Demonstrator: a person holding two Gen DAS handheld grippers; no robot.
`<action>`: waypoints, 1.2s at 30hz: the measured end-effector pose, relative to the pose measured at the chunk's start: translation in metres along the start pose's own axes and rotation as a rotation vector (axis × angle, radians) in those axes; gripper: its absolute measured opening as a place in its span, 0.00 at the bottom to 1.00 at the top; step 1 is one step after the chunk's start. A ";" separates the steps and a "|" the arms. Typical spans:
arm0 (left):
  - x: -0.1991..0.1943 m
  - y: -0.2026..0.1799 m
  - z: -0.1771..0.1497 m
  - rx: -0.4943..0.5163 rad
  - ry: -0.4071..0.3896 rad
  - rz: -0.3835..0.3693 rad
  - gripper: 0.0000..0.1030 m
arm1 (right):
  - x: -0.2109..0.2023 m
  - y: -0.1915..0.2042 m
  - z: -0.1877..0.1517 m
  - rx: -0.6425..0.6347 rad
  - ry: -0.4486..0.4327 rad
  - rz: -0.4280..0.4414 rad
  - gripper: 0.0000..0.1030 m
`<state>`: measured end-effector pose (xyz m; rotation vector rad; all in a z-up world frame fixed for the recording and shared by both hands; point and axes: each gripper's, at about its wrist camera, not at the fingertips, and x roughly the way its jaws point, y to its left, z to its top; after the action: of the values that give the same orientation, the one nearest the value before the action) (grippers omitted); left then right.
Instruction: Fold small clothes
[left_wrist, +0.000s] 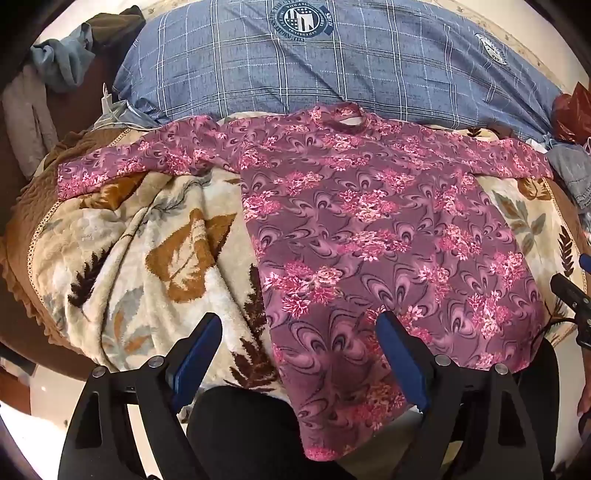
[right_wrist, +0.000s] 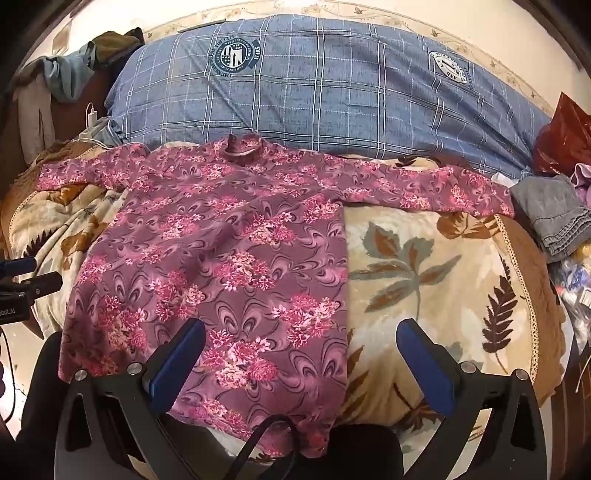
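The floral top (left_wrist: 369, 221) lay flat on the bed, collar toward the far pillow edge, hem nearest. Both the left gripper (left_wrist: 299, 325) and right gripper (right_wrist: 301, 328) hovered agape, empty, above its hem corners.

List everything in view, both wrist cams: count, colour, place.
top: 1, purple-pink floral, long sleeves, spread flat on the blanket, collar toward the quilt
blanket: 1, cream with brown and grey leaves, under the top
quilt: 1, blue plaid with round badges, behind the top
plastic bag: 1, red, far right by the quilt
denim piece: 1, grey-blue, right edge, beyond the sleeve end
charger: 1, white, left of the quilt
clothes pile: several, blue, grey and olive, far left
left gripper: 1, black with blue pads, open, over the top's hem
right gripper: 1, black with blue pads, open, over the top's hem
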<state>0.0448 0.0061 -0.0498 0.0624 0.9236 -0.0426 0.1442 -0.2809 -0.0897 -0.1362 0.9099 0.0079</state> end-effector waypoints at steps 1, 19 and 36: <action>0.001 0.000 0.000 0.002 0.002 -0.001 0.83 | 0.000 0.000 0.000 -0.004 0.001 -0.001 1.00; -0.018 -0.002 -0.017 0.067 -0.029 -0.013 0.83 | -0.006 0.008 0.010 -0.069 0.031 -0.014 1.00; -0.032 0.003 -0.022 0.086 -0.031 -0.041 0.83 | -0.023 0.016 0.010 -0.094 -0.001 -0.039 1.00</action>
<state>0.0084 0.0113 -0.0371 0.1222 0.8915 -0.1216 0.1371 -0.2623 -0.0669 -0.2412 0.9058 0.0145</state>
